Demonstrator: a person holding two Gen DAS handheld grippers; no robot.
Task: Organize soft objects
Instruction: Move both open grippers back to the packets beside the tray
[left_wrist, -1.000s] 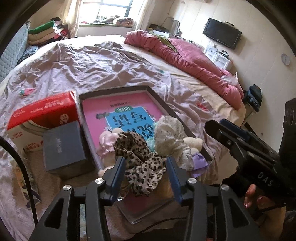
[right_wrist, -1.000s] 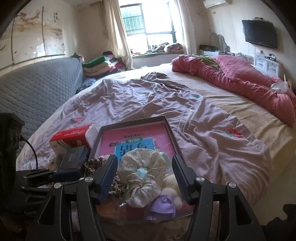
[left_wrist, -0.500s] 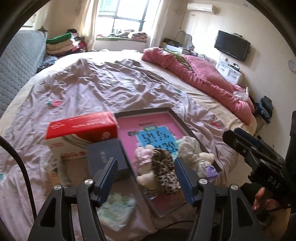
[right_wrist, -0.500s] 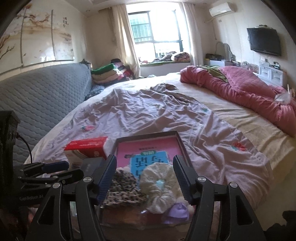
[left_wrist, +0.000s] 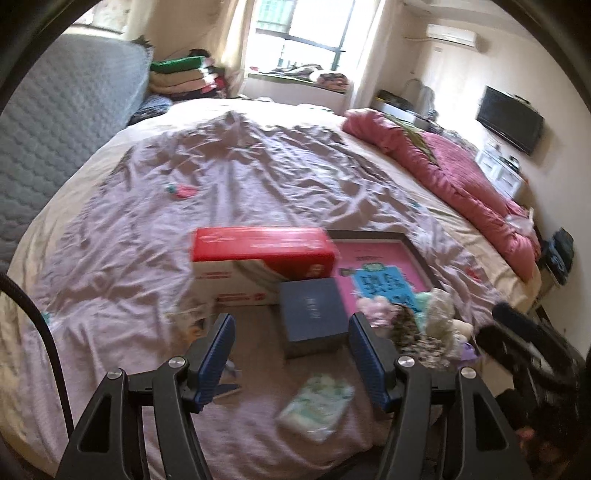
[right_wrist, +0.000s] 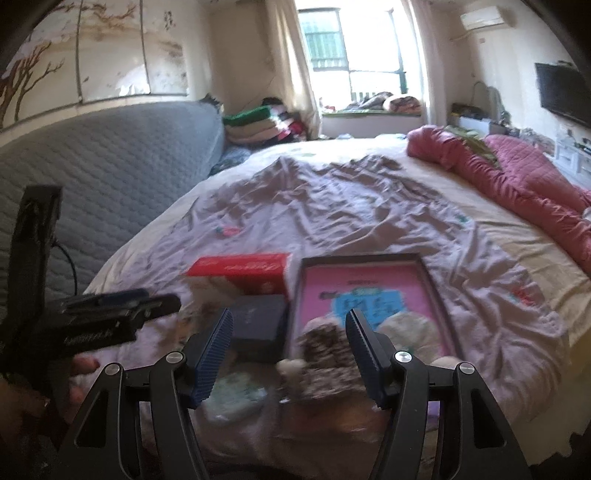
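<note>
A heap of soft scrunchies lies at the near end of a dark-framed pink tray on the bed: a leopard-print one, a pale floral one, a pink one. In the right wrist view the leopard one and the pale one lie on the tray. My left gripper is open and empty, above a dark blue box. My right gripper is open and empty, just before the leopard scrunchie. A soft green-white packet lies on the sheet.
A red and white carton stands behind the blue box. A rumpled mauve sheet covers the bed, with a red quilt along its right side. A grey padded headboard is to the left. The bed's edge is close in front.
Both grippers have pulled back and up from the scrunchie heap and swung left. The left one now looks over the blue box instead of the leopard scrunchie. Both stayed open.
</note>
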